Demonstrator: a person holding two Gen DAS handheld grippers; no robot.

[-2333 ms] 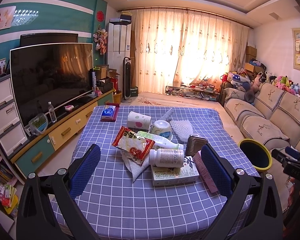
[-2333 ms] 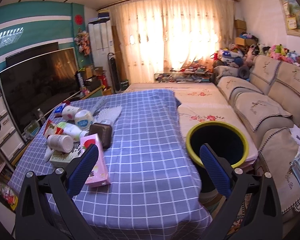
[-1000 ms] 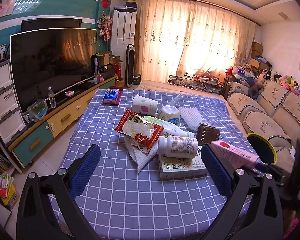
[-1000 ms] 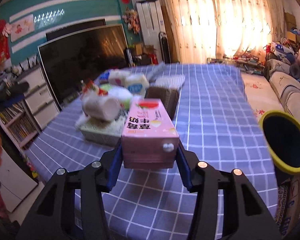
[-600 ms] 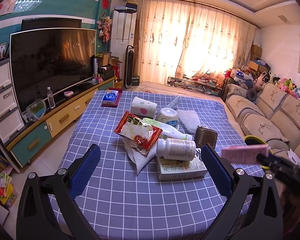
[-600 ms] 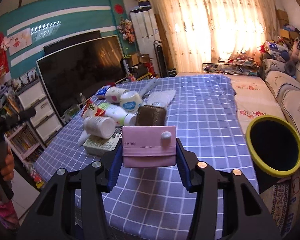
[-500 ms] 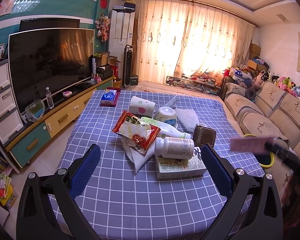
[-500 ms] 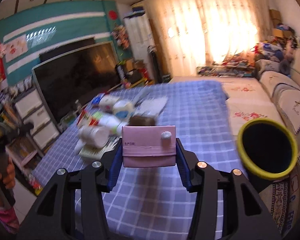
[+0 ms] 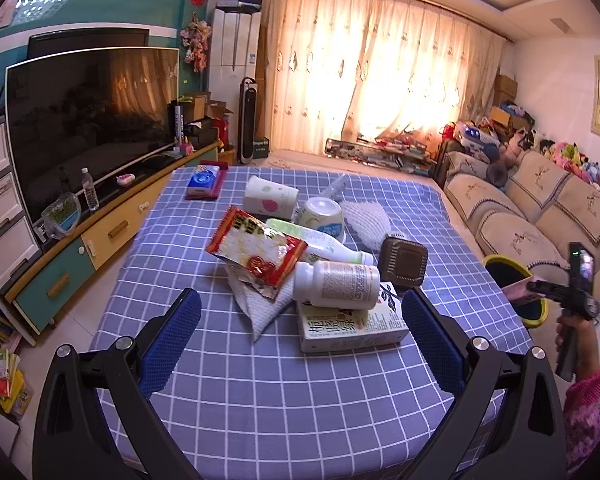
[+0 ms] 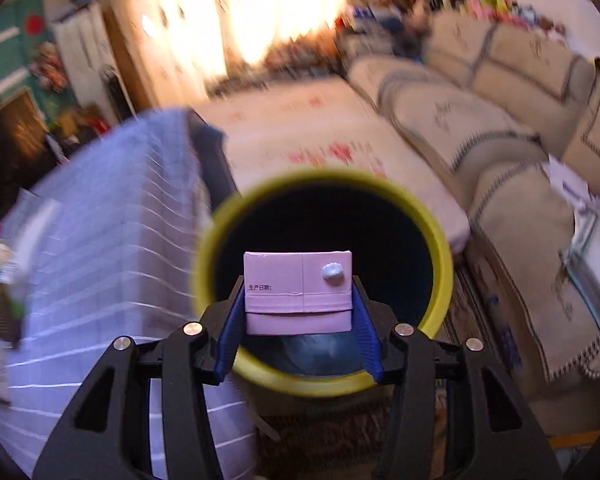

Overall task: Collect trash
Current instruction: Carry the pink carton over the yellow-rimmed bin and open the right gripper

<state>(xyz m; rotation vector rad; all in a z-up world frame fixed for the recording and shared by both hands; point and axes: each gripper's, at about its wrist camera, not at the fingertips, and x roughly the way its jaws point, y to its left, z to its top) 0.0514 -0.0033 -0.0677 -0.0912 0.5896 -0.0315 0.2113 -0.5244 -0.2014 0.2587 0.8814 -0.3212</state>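
While your right gripper (image 10: 298,326) is clamping the pink carton (image 10: 298,292) directly over the dark mouth of the yellow-rimmed bin (image 10: 440,240), you are lining up the drop, so keep the carton centred inside the rim before letting go. Your left gripper (image 9: 300,334) is hovering wide open and empty near the bottle (image 9: 336,284) and boxes on the checked table (image 9: 260,400).

Motion blurs the table (image 10: 100,240) and sofa (image 10: 500,160); the carton (image 10: 298,292) hides the bin (image 10: 324,384) floor
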